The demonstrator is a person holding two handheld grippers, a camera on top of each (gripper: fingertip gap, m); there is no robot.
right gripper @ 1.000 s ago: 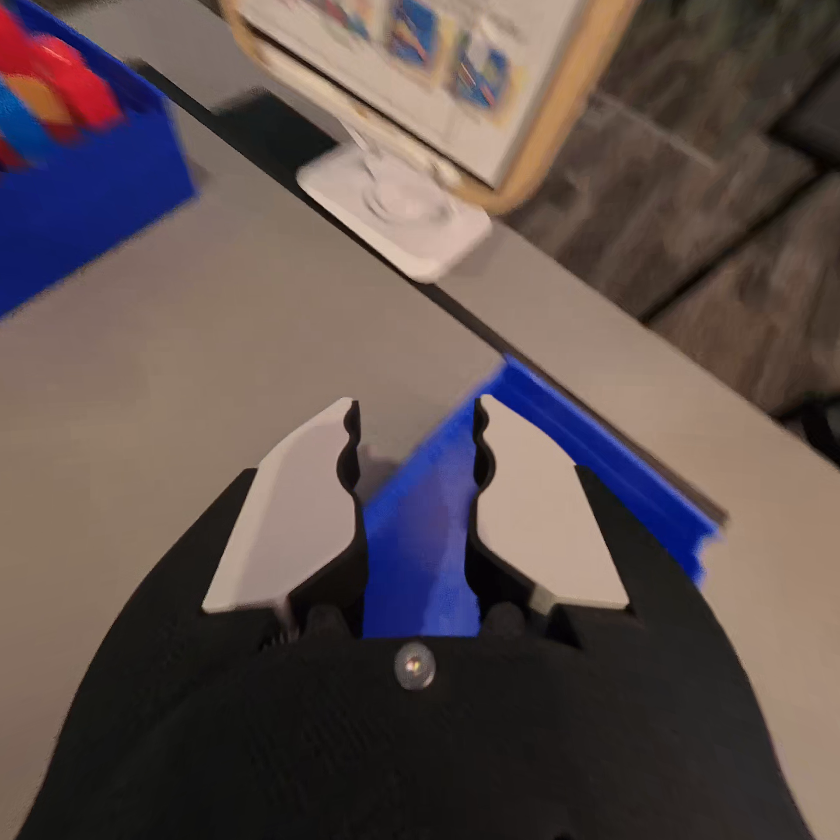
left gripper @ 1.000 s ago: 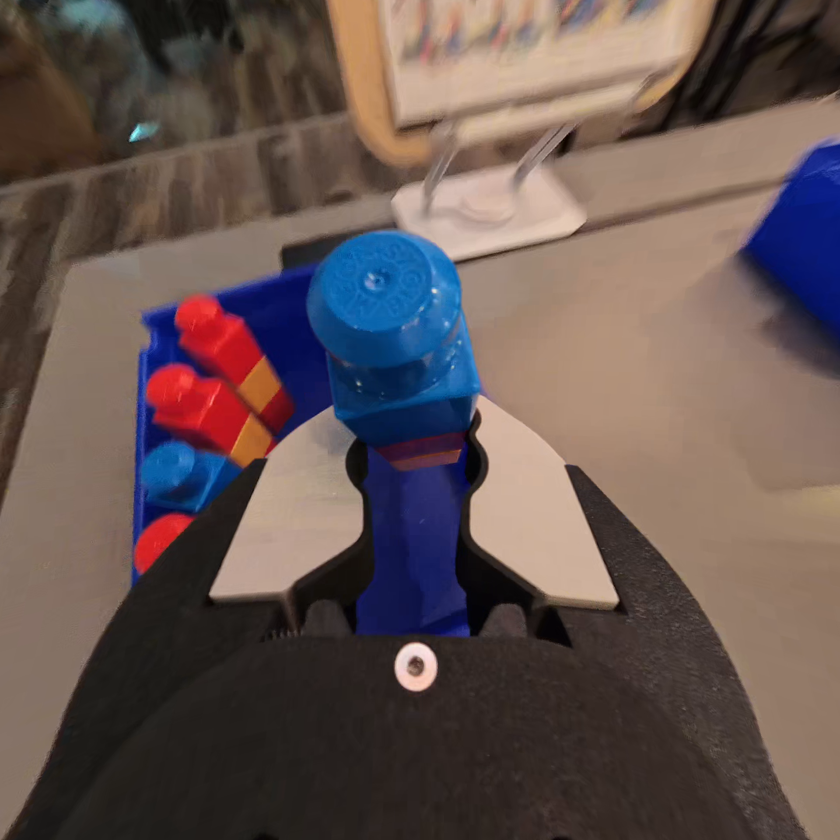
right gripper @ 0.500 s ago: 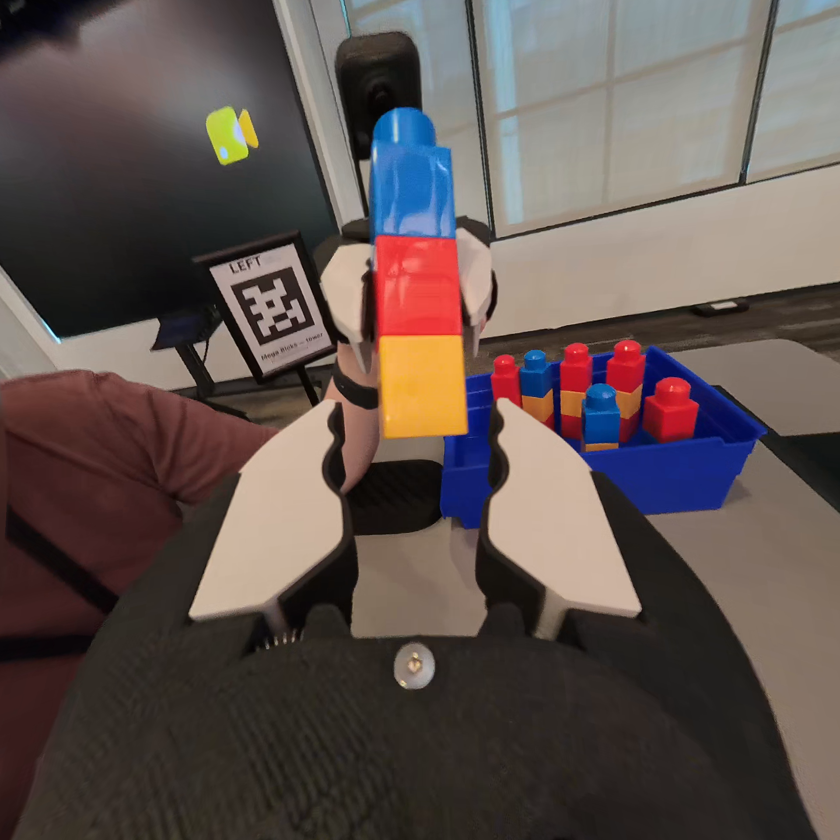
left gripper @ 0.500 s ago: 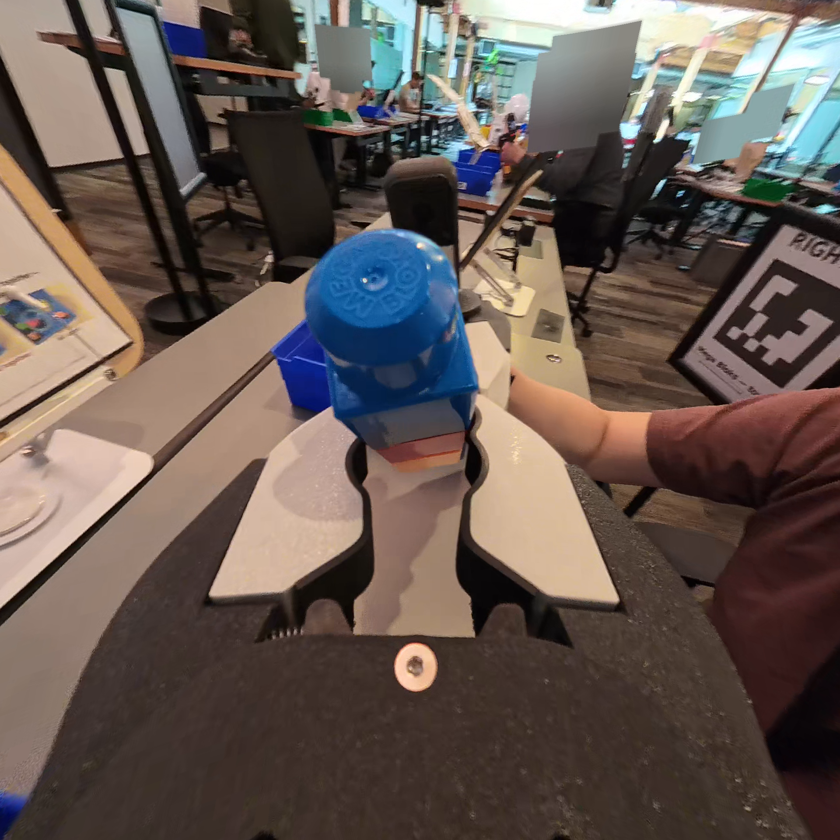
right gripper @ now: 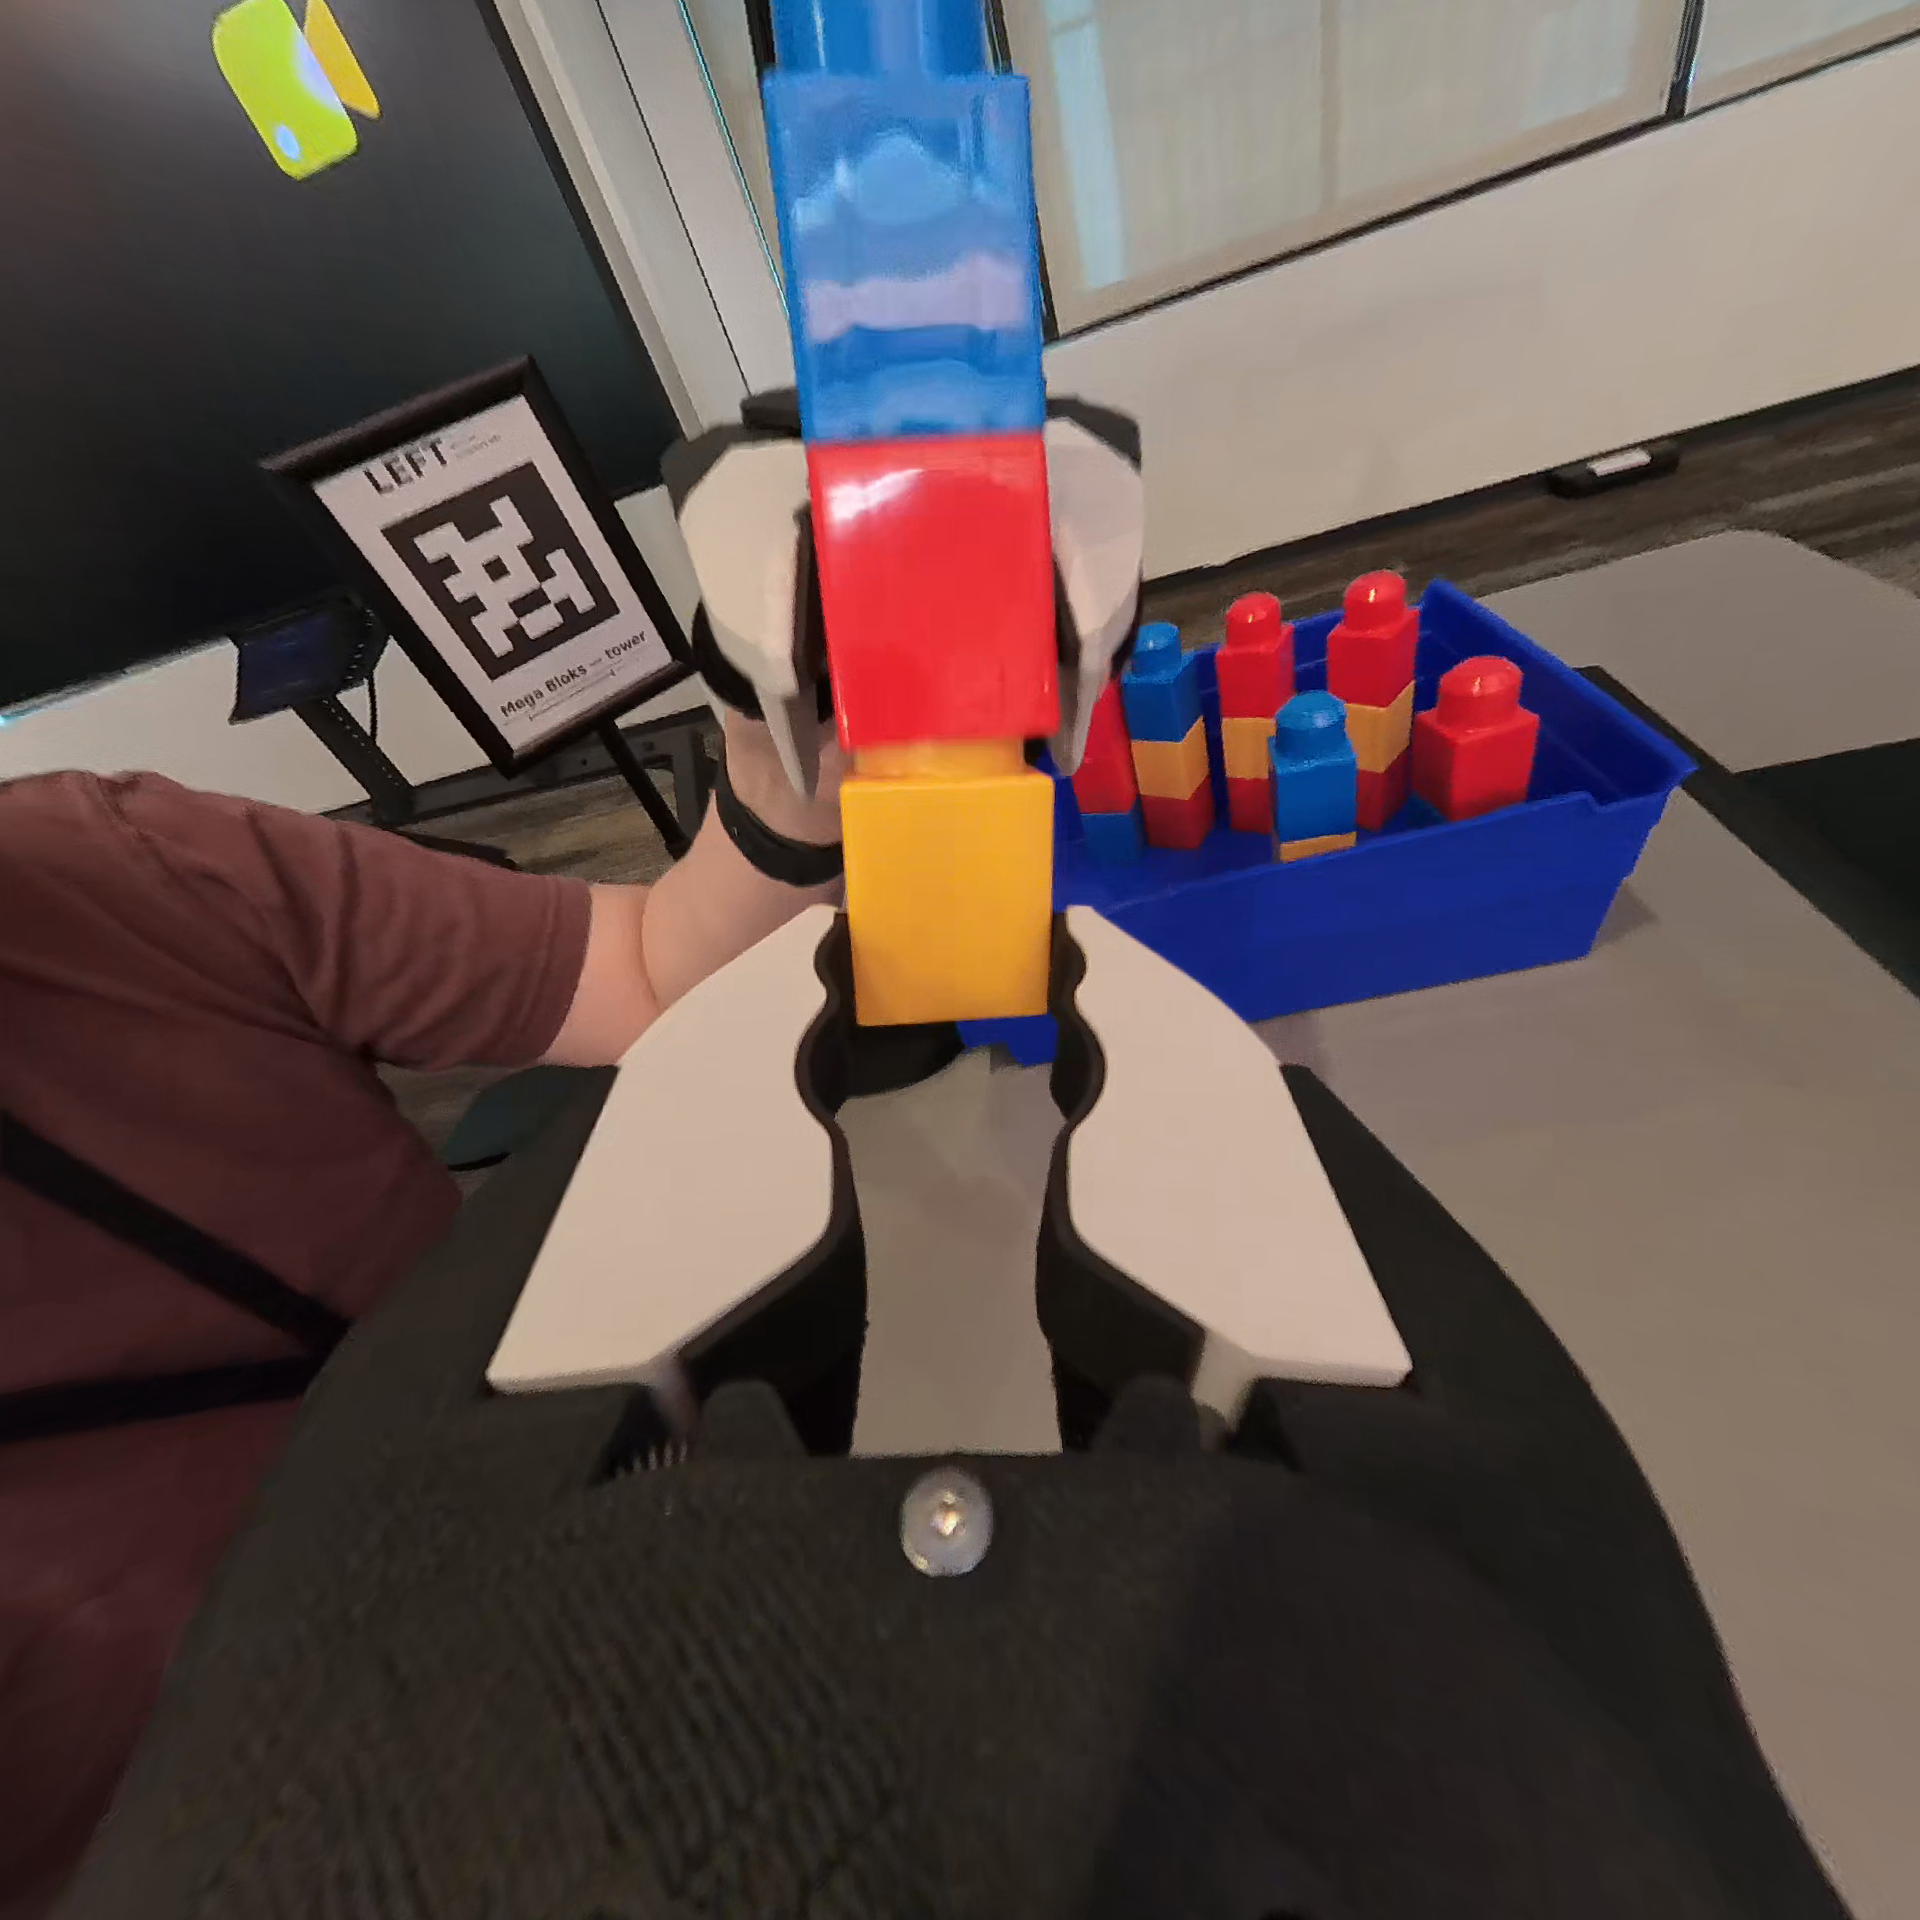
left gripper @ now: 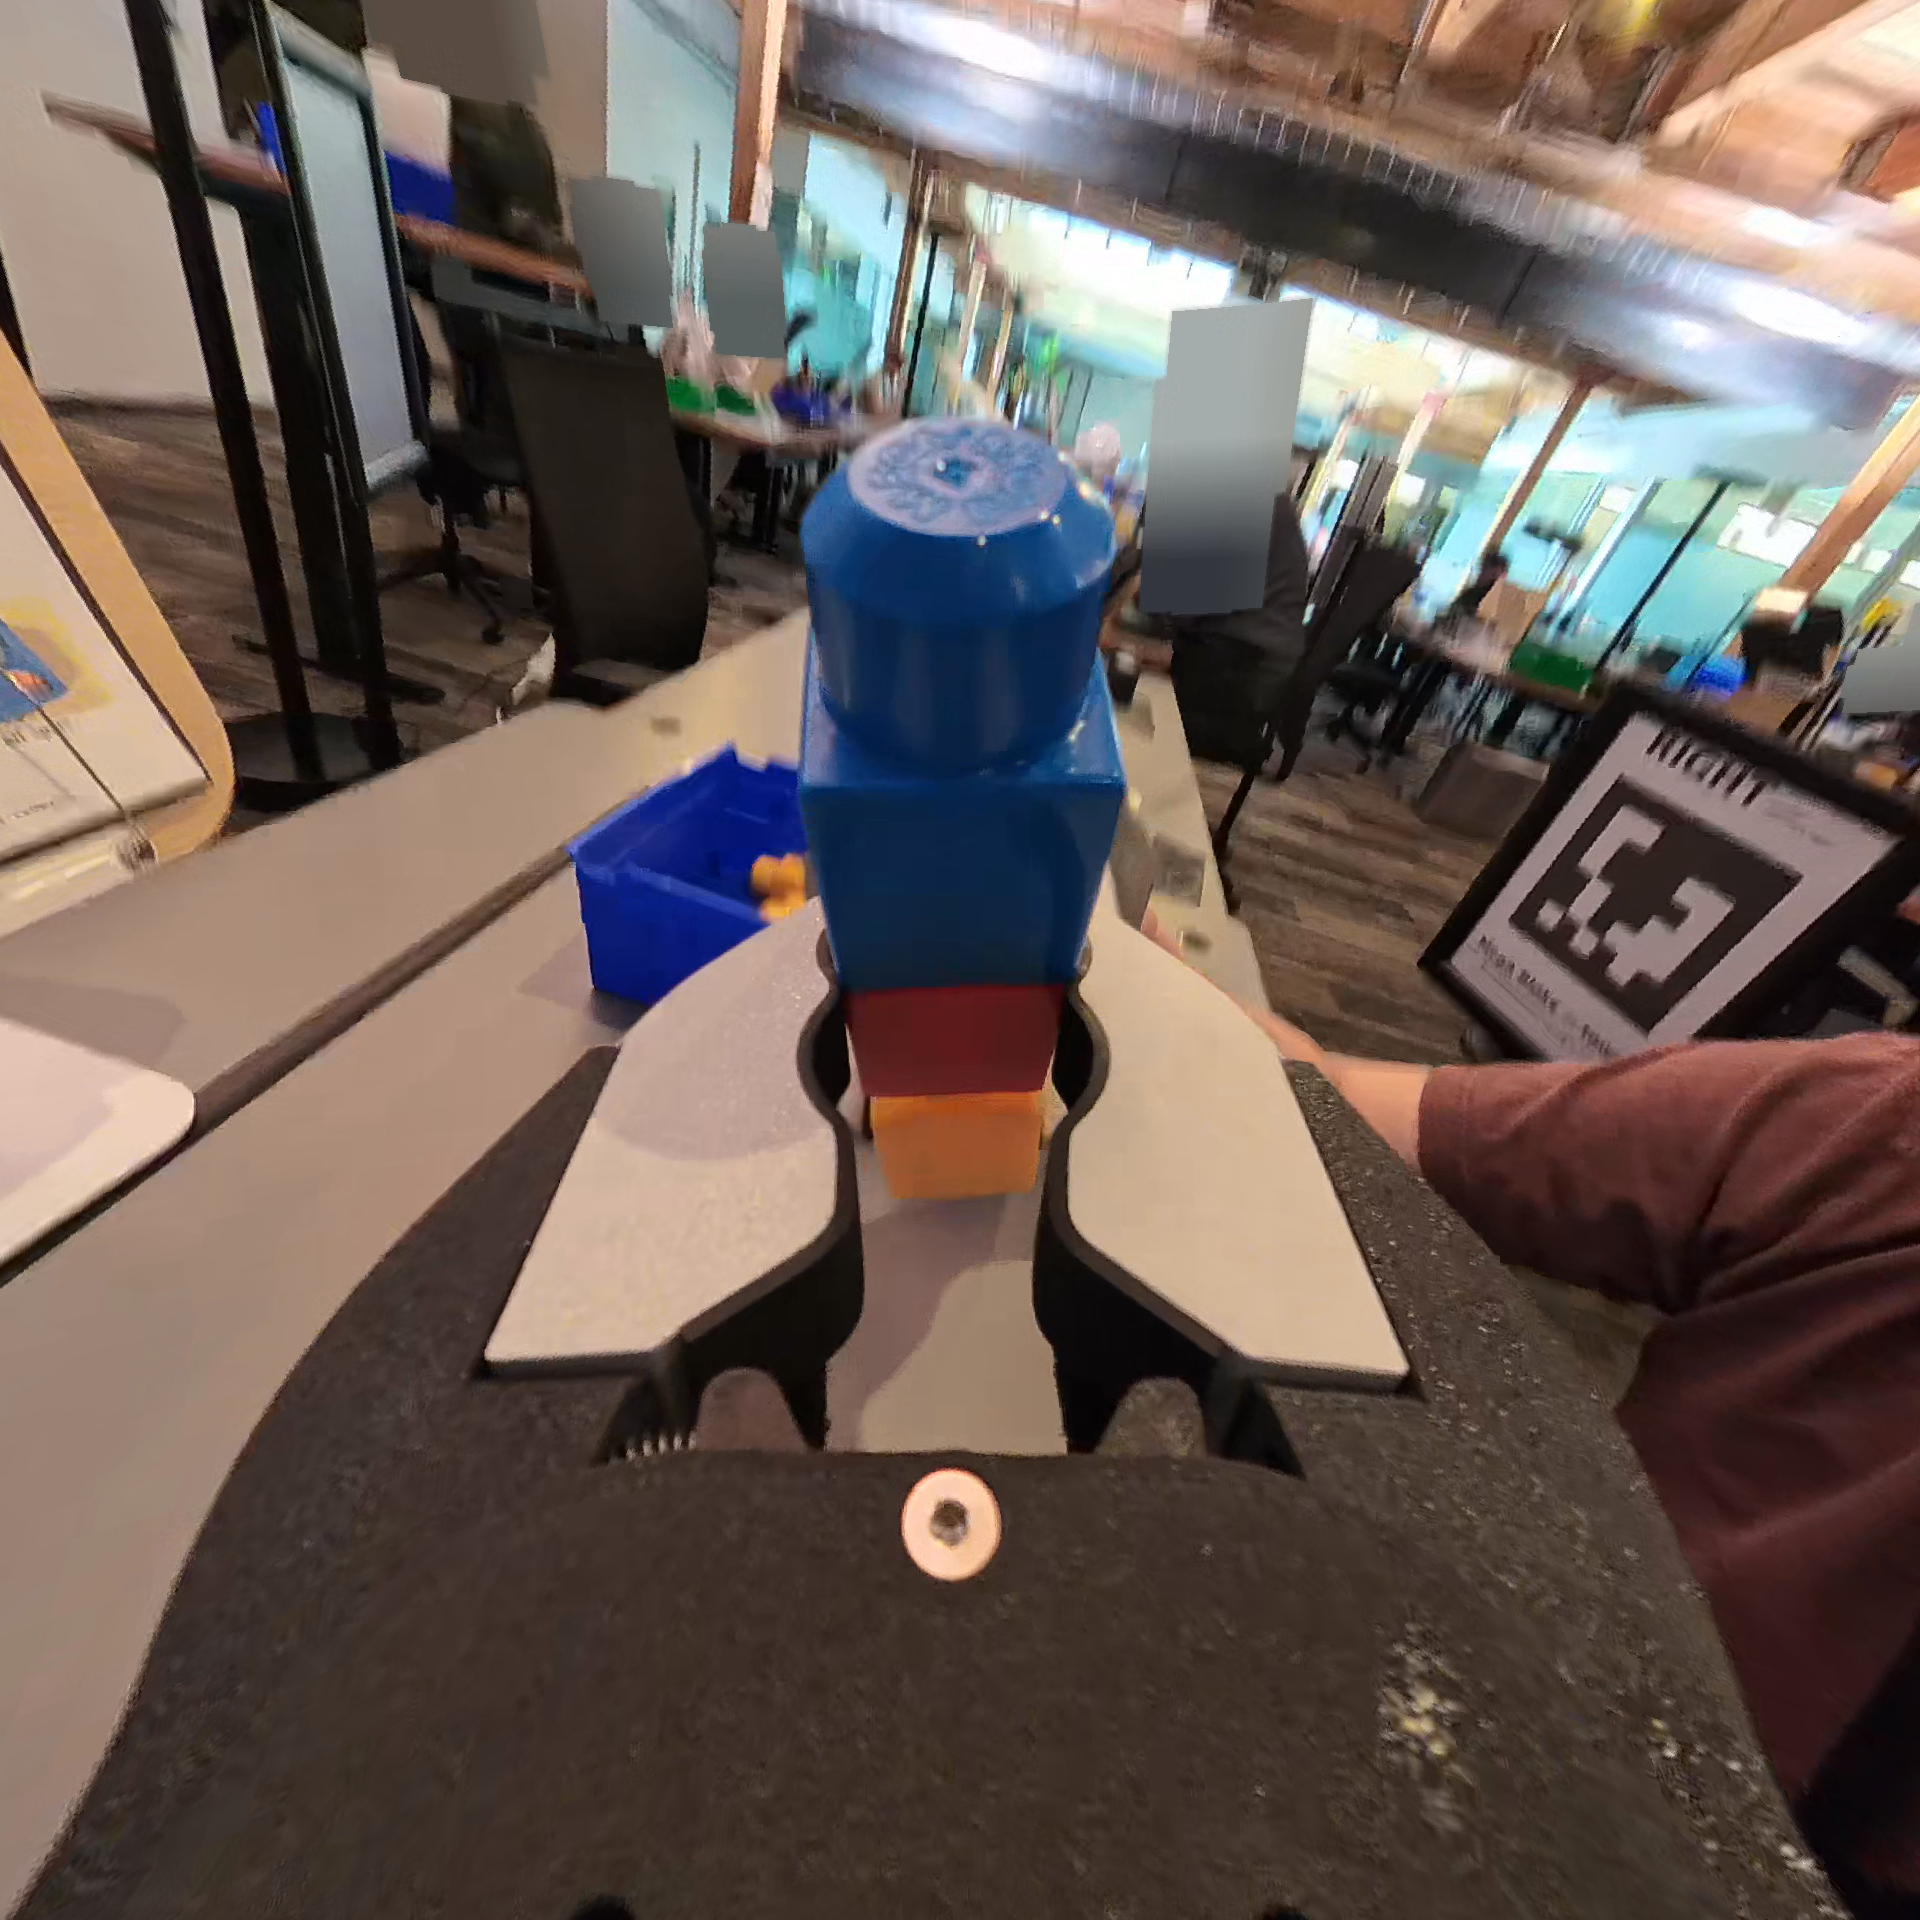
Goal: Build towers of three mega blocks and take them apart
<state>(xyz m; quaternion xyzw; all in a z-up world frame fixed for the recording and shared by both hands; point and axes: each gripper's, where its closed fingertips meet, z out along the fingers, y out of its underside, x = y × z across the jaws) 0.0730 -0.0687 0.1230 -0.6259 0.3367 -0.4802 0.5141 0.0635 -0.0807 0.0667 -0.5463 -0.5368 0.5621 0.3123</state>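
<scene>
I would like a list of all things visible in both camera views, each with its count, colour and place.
Tower: one, blue over red over yellow, held in the air between both grippers.
Bin of towers: one, blue, on the grey table, holding several red, blue and yellow stacks.
Second bin: one, blue, farther along the table, yellow pieces inside.
Framed marker signs: two, black and white, one in each view.
Left gripper: closed on the red block.
Right gripper: closed on the yellow block.
Person's arms: two, maroon sleeves.
</scene>
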